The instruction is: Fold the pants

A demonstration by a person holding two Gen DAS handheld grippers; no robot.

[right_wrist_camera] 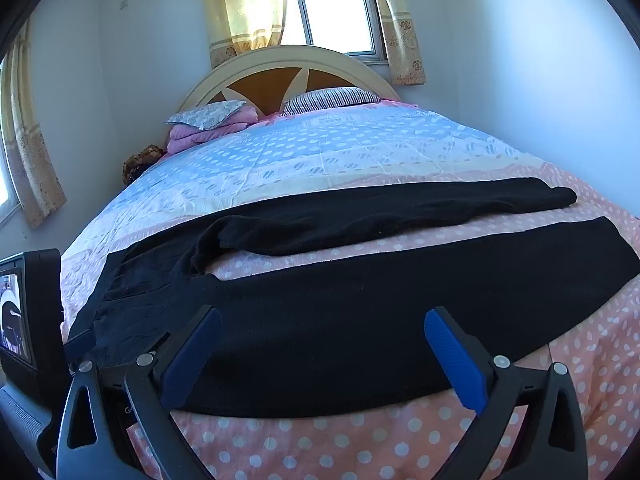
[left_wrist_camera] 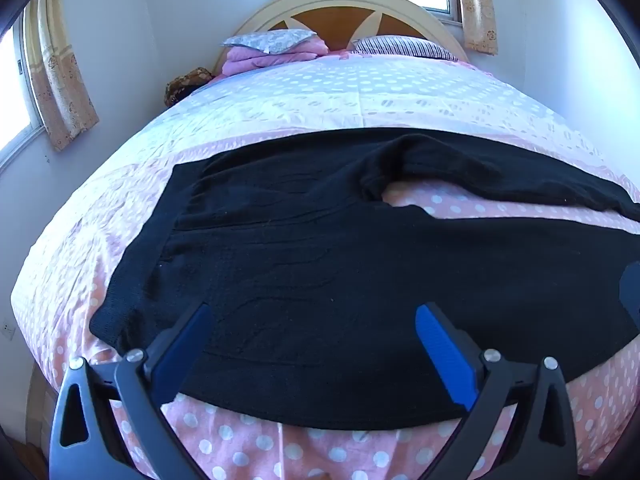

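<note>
Black pants [left_wrist_camera: 320,248] lie spread across the near part of a bed, waistband to the left, both legs running right. The far leg [right_wrist_camera: 380,212] is rumpled and angled away from the near leg [right_wrist_camera: 400,300], with a strip of bedspread showing between them. My left gripper [left_wrist_camera: 314,312] hovers open over the seat of the pants near the bed's front edge, nothing between its blue pads [left_wrist_camera: 444,352]. My right gripper [right_wrist_camera: 322,314] hangs open over the near leg, also empty. A tip of the right gripper [left_wrist_camera: 630,292] shows at the left wrist view's right edge.
The bed [left_wrist_camera: 360,92] has a pink and pale blue polka-dot bedspread. Pillows and a folded pink blanket [left_wrist_camera: 276,50] lie by the headboard [right_wrist_camera: 288,68]. Walls, curtained windows [right_wrist_camera: 332,8] surround it. The left gripper's camera unit [right_wrist_camera: 24,316] sits at the right wrist view's left edge.
</note>
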